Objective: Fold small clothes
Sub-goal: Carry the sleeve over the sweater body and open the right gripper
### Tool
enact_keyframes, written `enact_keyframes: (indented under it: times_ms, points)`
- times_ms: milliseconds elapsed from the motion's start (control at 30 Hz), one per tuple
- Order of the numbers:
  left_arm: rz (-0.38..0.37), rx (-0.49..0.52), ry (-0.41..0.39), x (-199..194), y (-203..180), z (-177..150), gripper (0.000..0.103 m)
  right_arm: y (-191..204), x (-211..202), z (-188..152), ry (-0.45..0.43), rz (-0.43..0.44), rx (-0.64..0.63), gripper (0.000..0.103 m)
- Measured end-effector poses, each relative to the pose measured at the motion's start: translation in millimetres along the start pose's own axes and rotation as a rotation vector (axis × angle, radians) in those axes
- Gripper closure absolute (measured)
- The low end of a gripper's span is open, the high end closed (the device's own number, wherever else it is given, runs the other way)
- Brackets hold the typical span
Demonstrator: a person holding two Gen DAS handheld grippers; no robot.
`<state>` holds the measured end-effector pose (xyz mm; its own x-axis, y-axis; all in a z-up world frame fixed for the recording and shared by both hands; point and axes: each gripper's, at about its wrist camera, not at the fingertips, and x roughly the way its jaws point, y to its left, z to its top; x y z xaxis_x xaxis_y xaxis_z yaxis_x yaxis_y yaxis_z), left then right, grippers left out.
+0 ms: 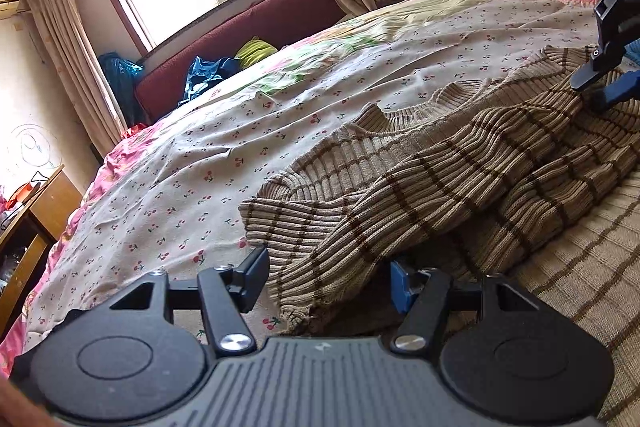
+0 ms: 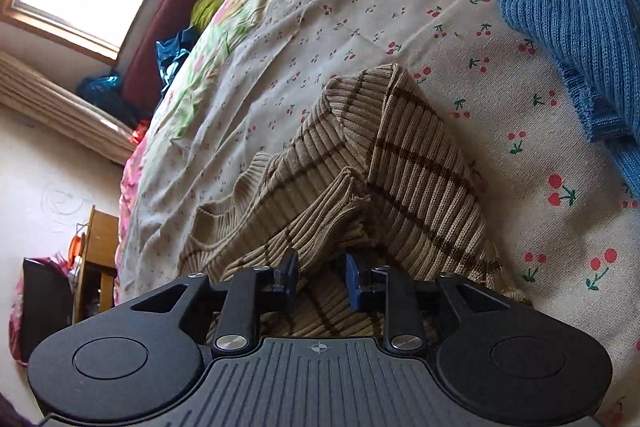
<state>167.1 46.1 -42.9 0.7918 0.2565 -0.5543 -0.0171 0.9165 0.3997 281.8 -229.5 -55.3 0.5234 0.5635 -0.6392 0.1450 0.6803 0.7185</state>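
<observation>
Ribbed tan sweater [image 1: 460,179] lies rumpled on cherry-print sheet [image 1: 192,163], between both grippers' [image 1: 328,287] [image 2: 320,279] parted fingers.

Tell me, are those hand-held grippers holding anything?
Both look open around the brown striped sweater: the left hand-held gripper around a sleeve, the right hand-held gripper around folded fabric.

Left claw [image 1: 328,277] body: matte black, two round side discs, each with a faint circular recess.
Left claw palm plate: grey, ribbed lengthwise, a small pale mark at its top edge.
Left claw linkage: black bars pinned by silver round-head screws.
Left claw fingers [image 1: 256,277]: one black, the other with a blue pad.
Right claw [image 2: 320,281] body: the same black discs and ribbed grey plate, marked with a crosshair emblem.
Right claw fingers [image 2: 354,283]: blue pads on black holders.
Right claw side, in the left view: white letters "DAS".
</observation>
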Motion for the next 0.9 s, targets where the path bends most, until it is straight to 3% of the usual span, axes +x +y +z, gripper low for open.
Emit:
enact_keyframes:
  times_ms: [233,367,700,800,833,900]
  points:
    - [-0.007,0.003,-0.009,-2,0,0,0.029,6,1,2,0.015,0.022,0.025,0.076]
    - [-0.007,0.008,-0.006,-2,-1,0,0.029,9,2,4,0.002,0.01,0.029,0.071]
    - [-0.021,0.009,-0.003,1,-4,-1,0.029,19,11,11,-0.021,-0.031,-0.01,0.072]
    - [-0.022,0.004,-0.004,2,-2,-1,0.029,21,13,11,-0.035,-0.05,-0.033,0.083]
    - [-0.02,0.005,-0.004,2,-1,0,0.029,22,14,12,-0.035,-0.049,-0.035,0.092]
    - [-0.013,0.002,-0.008,1,2,2,0.029,26,14,15,-0.032,-0.029,-0.035,0.096]
